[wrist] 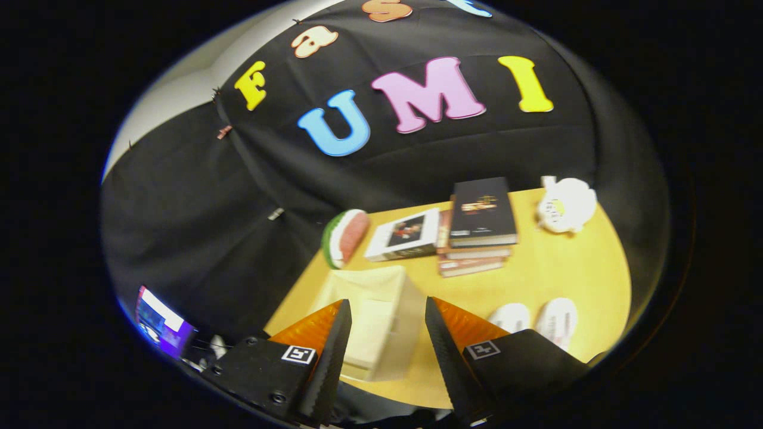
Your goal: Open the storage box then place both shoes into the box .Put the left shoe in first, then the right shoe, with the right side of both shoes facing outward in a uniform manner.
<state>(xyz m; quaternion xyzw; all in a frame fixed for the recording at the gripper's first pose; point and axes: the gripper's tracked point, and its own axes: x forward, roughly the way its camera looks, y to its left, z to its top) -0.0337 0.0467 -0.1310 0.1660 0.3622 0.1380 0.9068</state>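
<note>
A pale translucent storage box [377, 310] sits on the yellow table [554, 268], just ahead of and partly between my fingers. Its lid state is hard to tell; the top looks sunken and light. Two white shoes [539, 319] lie side by side on the table to the right of the box, beyond my right finger [444, 339], toes pointing away. My gripper [387, 310] hovers above the table's near edge, open, with nothing held between its fingers.
Behind the box lie a watermelon-slice toy [344, 237], a white book [404, 234] and a stack of books [480, 226]. A white plush figure [565, 204] sits at the far right. A lit screen [160, 322] glows off the table at the left.
</note>
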